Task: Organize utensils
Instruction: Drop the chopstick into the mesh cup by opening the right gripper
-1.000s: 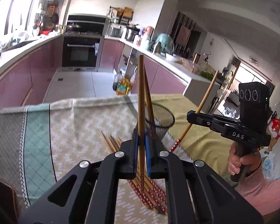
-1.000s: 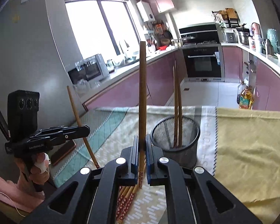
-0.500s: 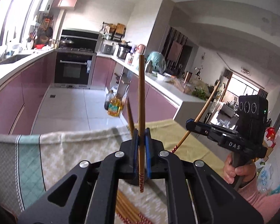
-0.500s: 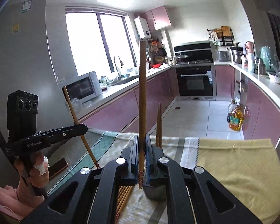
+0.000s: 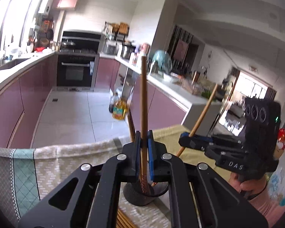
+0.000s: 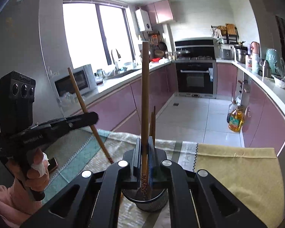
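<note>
My left gripper [image 5: 144, 139] is shut on a wooden chopstick [image 5: 143, 98] that stands upright. Its red patterned tip hangs just over the black mesh holder [image 5: 136, 196]. My right gripper [image 6: 144, 144] is shut on a second upright chopstick [image 6: 145, 95], tip inside the rim of the mesh holder [image 6: 152, 202]. Two chopsticks [image 6: 153, 119] stand in that holder. Each view shows the other gripper from the side: the right gripper [image 5: 187, 142] and the left gripper [image 6: 92, 117], each with a slanted chopstick. Loose chopsticks [image 5: 123, 221] lie on the cloth at the bottom edge.
A patterned tablecloth [image 5: 53, 163] and a yellow cloth [image 6: 237, 174] cover the table, whose far edge lies just past the holder. A phone [image 6: 52, 164] lies at the left. Oil bottles [image 6: 235, 118] stand on the kitchen floor beyond. A person's hands grip both handles.
Both grippers have risen and moved forward with their chopsticks, so the mesh holder now sits right under the tips. The loose pile has slipped toward the bottom edge of the left view.
</note>
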`<state>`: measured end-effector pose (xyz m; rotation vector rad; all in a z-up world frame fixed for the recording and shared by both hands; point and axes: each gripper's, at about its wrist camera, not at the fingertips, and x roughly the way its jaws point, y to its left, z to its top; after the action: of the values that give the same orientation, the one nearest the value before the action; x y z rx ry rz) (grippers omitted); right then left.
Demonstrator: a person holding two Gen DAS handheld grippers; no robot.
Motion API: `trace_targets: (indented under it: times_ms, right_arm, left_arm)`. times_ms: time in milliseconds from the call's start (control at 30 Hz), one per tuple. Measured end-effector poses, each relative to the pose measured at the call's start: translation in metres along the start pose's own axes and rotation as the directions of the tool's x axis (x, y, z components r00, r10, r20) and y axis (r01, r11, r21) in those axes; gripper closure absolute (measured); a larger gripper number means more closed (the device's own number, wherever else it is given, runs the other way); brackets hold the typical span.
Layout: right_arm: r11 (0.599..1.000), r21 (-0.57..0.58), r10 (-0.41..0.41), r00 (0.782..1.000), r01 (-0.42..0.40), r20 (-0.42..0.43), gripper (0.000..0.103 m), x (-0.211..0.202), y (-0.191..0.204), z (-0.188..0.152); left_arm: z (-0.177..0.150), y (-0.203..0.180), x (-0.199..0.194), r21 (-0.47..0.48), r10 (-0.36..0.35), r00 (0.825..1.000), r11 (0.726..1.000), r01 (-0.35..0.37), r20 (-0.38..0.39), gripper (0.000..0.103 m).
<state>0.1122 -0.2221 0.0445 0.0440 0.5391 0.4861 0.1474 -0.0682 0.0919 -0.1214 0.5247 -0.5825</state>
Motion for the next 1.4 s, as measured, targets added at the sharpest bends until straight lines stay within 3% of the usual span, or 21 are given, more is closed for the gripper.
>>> trace_targets:
  times_ms: [233,367,600,867,933,1033,1100,1267,1400]
  right_arm:
    - [1.0,-0.029,-0.003,0.992,-0.001,-0.126,0.097,0.023,0.003,-0.004]
    - [0.999,-0.043,-0.006,0.977,-0.004,-0.212,0.097,0.038,0.004,-0.008]
    - [1.0,-0.022,-0.005,0.955,-0.001,-0.295,0.097,0.063,-0.003,-0.016]
    - [1.0,0.006,-0.021,0.957,0.024,-0.29,0.096,0.073,-0.009,-0.017]
    - [1.0,0.02,-0.014,0.962,0.02,-0.274,0.084,0.071,-0.011,-0.017]
    - [1.0,0.02,-0.016,0.97,0.022,-0.244,0.081,0.063,-0.009,-0.019]
    - [1.0,0.022,0.002,0.976,0.003,-0.218,0.078,0.056,-0.006,-0.02]
    - [0.999,-0.016,0.038,0.991,-0.041,-0.13,0.071,0.023,0.014,-0.024]
    - [0.994,-0.046,0.099,0.991,-0.104,-0.087,0.064,0.001,0.032,-0.034]
  left_arm:
    - [-0.019,0.008,0.034,0.032,-0.003,0.99,0.999,0.007,-0.139,0.096]
    - [-0.024,0.007,0.047,0.062,-0.004,0.976,0.998,0.017,-0.219,0.096]
    - [-0.032,0.013,0.067,0.041,-0.013,0.963,0.999,0.025,-0.27,0.096]
    - [-0.032,0.013,0.082,0.035,0.012,0.959,0.999,-0.002,-0.283,0.095]
    - [-0.035,0.015,0.082,0.025,0.022,0.96,1.0,-0.016,-0.28,0.089]
    - [-0.039,0.016,0.073,0.029,0.055,0.965,0.998,-0.05,-0.256,0.083]
    - [-0.042,0.019,0.061,0.024,0.089,0.972,0.996,-0.086,-0.218,0.063]
    - [-0.053,0.023,0.026,0.028,0.148,0.98,0.989,-0.146,-0.136,0.056]
    - [-0.071,0.031,-0.001,0.023,0.215,0.971,0.977,-0.214,-0.1,0.045]
